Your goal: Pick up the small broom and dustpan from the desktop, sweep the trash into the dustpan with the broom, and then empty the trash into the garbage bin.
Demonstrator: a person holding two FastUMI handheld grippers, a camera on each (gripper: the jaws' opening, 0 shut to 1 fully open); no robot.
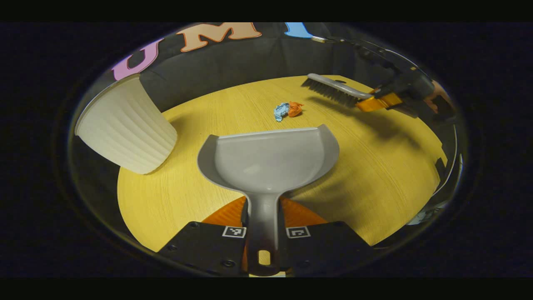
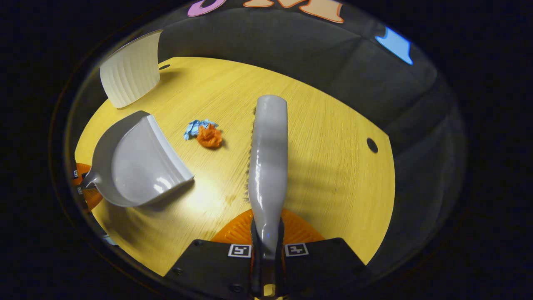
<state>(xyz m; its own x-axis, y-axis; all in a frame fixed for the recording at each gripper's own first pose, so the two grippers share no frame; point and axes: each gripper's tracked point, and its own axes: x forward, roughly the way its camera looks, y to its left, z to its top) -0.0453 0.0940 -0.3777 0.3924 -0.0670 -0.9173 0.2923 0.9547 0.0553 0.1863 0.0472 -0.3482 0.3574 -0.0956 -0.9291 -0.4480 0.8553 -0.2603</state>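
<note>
Fingers point(image 1: 291, 246) of the left gripper point(image 1: 263, 250) closed from both sides on the grey dustpan's handle, dustpan point(image 1: 270, 160) held out ahead, its open mouth turned toward the trash, low over the yellow wooden table point(image 1: 374, 175). Just beyond the mouth, apart from it, two crumpled scraps touching one another: blue trash point(image 1: 281, 111) and orange trash point(image 1: 295, 109). Off to the left, ribbed white garbage bin point(image 1: 127, 127) at the table's edge. Farther right, small broom point(image 1: 333, 89) with dark bristles pointing down, clamped at its handle end by the right gripper point(image 1: 381, 102), a hand point(image 1: 437, 98) behind it. From the right gripper view: fingers point(image 2: 297, 254) pinched on the broom's grey handle, broom point(image 2: 268, 166) reaching forward over the table, bristles showing along its left side. Left of the broom and near it, the two scraps; farther left, the dustpan, and beyond it the bin at the far rim.
</note>
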